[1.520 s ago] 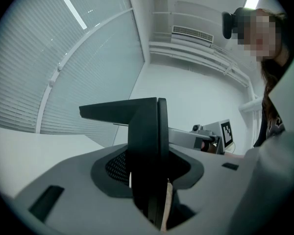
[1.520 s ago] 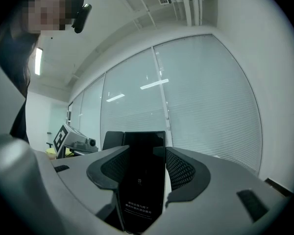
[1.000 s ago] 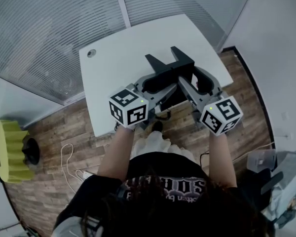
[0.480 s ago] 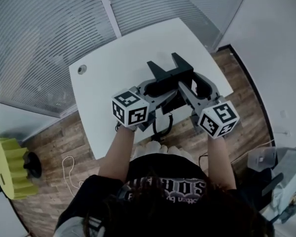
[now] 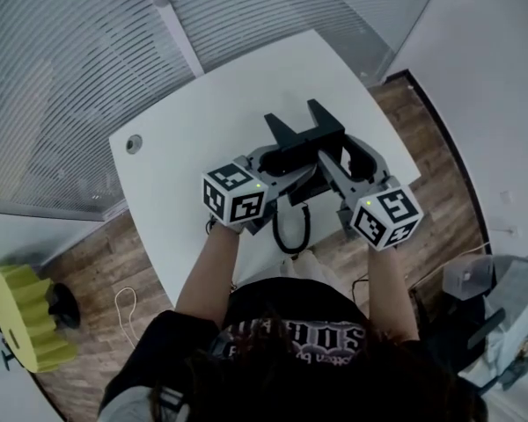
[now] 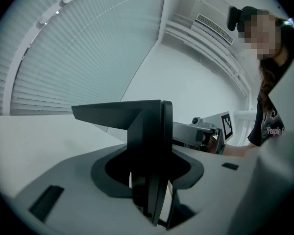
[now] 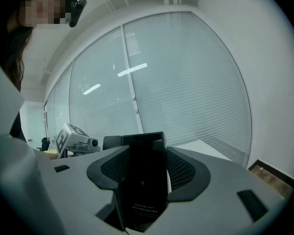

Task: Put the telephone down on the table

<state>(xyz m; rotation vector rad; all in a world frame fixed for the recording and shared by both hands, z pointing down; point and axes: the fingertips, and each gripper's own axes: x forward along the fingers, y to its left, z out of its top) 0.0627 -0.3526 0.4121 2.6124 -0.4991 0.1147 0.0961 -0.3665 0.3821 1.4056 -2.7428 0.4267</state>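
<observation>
A: Starting closest, what differs from 1 second back?
B: The left tongs (image 5: 280, 158) and right tongs (image 5: 345, 161) have come forward from the near edge. Each is clenched on 1 side of the black telephone (image 5: 304, 134), and the grip looks unchanged
A: Anything new below them?
B: A black loop of cord (image 5: 292, 231) now hangs under the tongs, by the near edge of the white counter (image 5: 194, 139)
A: So where is the telephone?
B: Held between the 2 tongs, further in over the counter than before and seemingly lower. I can't tell whether its base touches yet, though I judge not
A: Meaning?
B: The carry looks nearly done. What's left is the last bit down, then letting go. Past the counter's far edge there are only the blinds (image 5: 79, 69)
</observation>
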